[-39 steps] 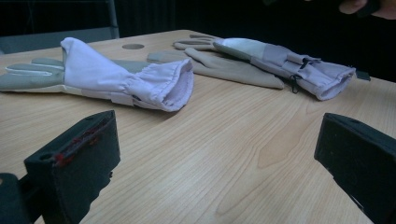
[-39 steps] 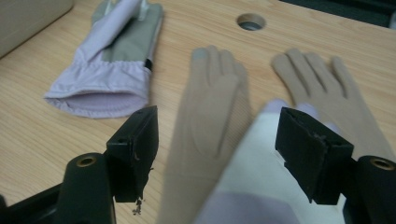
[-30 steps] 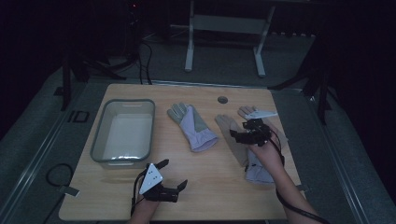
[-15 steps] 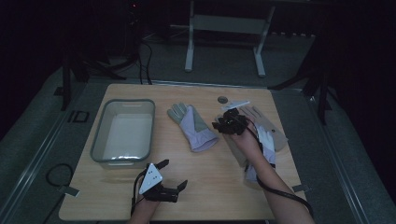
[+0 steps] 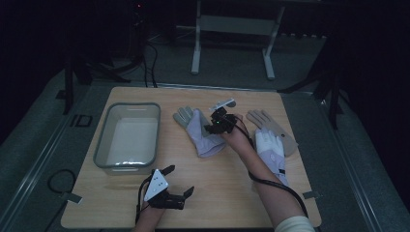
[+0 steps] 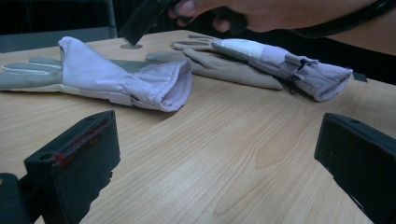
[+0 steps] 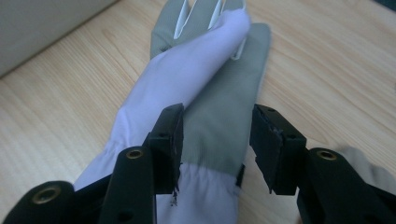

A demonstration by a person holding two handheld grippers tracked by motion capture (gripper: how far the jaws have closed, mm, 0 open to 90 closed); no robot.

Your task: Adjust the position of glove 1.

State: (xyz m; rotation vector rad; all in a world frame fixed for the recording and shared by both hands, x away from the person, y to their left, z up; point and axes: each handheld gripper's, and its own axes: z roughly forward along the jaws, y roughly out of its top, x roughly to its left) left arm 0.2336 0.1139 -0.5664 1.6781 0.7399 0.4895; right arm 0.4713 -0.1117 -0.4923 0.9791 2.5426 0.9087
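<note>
Fingers (image 7: 169, 140) of my right gripper (image 5: 216, 126) stood partly spread astride the left glove (image 5: 200, 133), having just widened a little without pinching it, while my left gripper (image 5: 175, 189) sat wide and idle near the table (image 5: 232, 193) edge. I judged this the reach-to-grasp step: next, lower, then close on the fabric where it lay between the bin (image 5: 128, 137) and the second glove (image 5: 271, 140).

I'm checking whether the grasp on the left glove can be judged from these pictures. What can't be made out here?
- Right gripper view: jaws straddle the left glove; pad contact unclear. The glove's cuff is cut off by the bottom edge.
- High view: right gripper too small and dark to read its jaws.
- Left gripper view: the person's hand is cut off by the top edge.
</note>
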